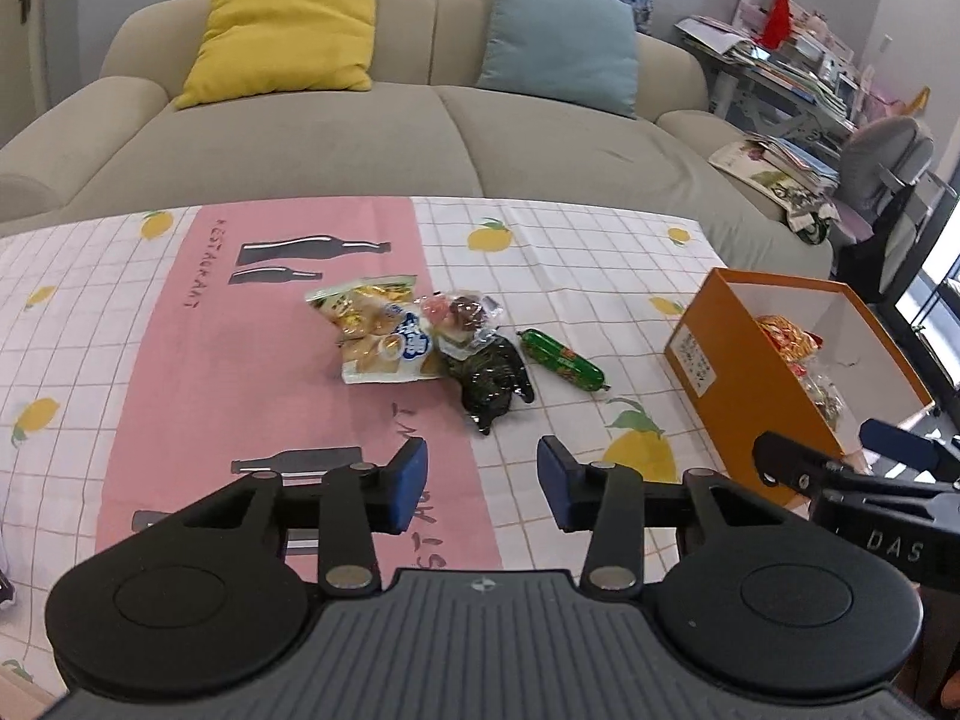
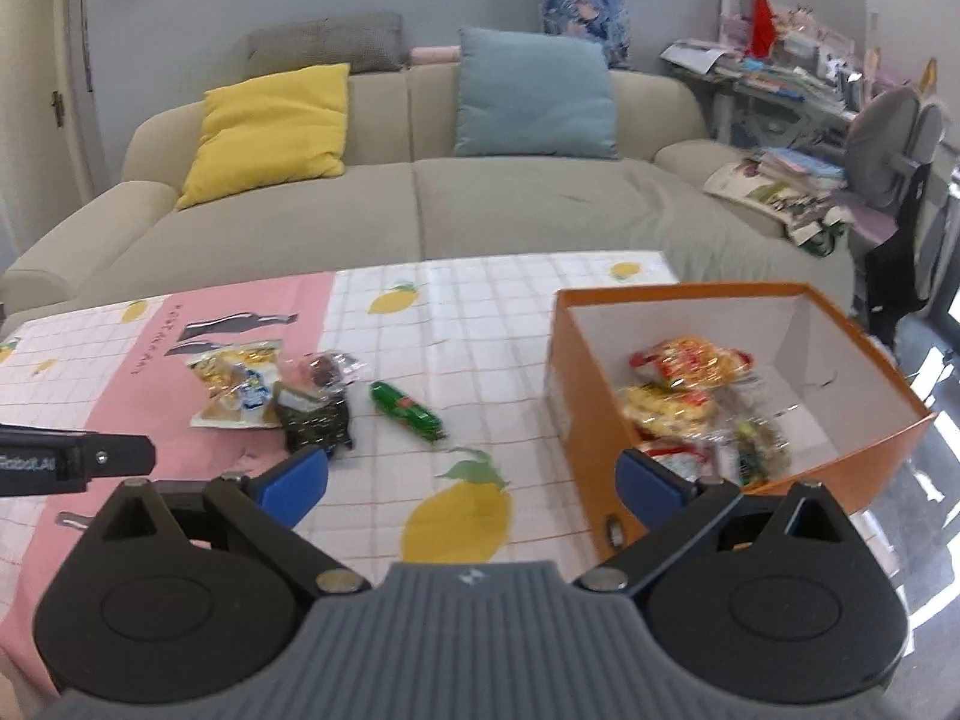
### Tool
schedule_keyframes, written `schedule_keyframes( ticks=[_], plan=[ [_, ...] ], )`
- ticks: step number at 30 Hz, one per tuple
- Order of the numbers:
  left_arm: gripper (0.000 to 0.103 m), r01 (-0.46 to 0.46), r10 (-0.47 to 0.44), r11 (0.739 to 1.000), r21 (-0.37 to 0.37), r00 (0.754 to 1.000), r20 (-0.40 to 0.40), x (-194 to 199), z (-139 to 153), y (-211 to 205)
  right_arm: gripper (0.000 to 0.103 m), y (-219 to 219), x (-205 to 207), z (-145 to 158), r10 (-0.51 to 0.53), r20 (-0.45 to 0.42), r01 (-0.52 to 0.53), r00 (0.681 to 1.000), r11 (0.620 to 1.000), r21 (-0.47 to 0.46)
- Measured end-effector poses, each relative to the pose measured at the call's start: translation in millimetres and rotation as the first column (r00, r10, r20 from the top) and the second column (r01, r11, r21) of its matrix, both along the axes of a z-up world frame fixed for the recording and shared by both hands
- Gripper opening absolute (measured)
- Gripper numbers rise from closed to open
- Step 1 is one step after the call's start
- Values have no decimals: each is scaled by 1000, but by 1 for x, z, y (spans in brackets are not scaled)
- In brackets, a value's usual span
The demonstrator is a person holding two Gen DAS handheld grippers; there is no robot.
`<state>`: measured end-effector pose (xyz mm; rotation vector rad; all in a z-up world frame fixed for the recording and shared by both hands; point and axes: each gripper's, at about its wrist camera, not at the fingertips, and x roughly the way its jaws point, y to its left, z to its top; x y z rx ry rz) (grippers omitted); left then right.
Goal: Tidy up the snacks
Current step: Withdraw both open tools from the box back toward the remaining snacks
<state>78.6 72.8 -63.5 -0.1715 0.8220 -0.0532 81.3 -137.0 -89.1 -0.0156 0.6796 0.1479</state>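
Behind the tabletop (image 1: 570, 252), a beige sofa (image 1: 336, 144) fills the upper half of both views, carrying a yellow cushion (image 1: 288, 36) at upper left and a blue cushion (image 1: 558, 39) at upper centre. A cluttered shelf of books and papers (image 1: 780, 72) and a grey chair (image 1: 888, 162) crowd the right edge. A lemon-print cloth with a pink panel (image 1: 288, 336) covers the tabletop.

At frame centre in the left wrist view lie the loose snacks: a yellow-and-white bag (image 1: 378, 336), a clear packet of mixed sweets (image 1: 459, 318) touching it, a dark packet (image 1: 495, 384) just below, and a green sausage-shaped pack (image 1: 561, 360) slightly apart to the right. At the right edge an orange box (image 1: 750, 384) with a white interior holds several red-and-yellow packets (image 2: 690, 390); their labels are blurred, and the box's far corner is cut off in the left wrist view.

The left claw (image 1: 483, 492), low in the frame, has its blue-padded fingers apart over the cloth, gripping nothing. The right claw (image 2: 471, 480) is spread wide and empty, its right finger overlapping the box's near wall; its tip (image 1: 840, 468) juts in at lower right of the left wrist view.
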Motion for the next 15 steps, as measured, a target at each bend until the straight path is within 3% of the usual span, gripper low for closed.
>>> schedule_keyframes(
  ticks=[5,7,8,9,15],
  plan=[
    [52,-50,50,999,-5,999,1,5,-7,10,99,17,11,-8,32,-20,-33,999,999,-34],
    [65,-69,69,998,2,998,0,9,-10,13,99,23,18,-12,51,-33,-52,998,998,-37],
    [78,-74,74,997,-1,997,1,11,-11,16,99,26,22,-15,59,-44,-61,997,998,-33],
    [84,-79,79,997,-11,997,0,13,-12,19,99,28,26,-17,65,-53,-67,996,997,-30],
    [84,-124,120,990,-71,991,-67,35,-23,40,99,43,53,-30,92,-98,-96,991,995,-37]
  ],
)
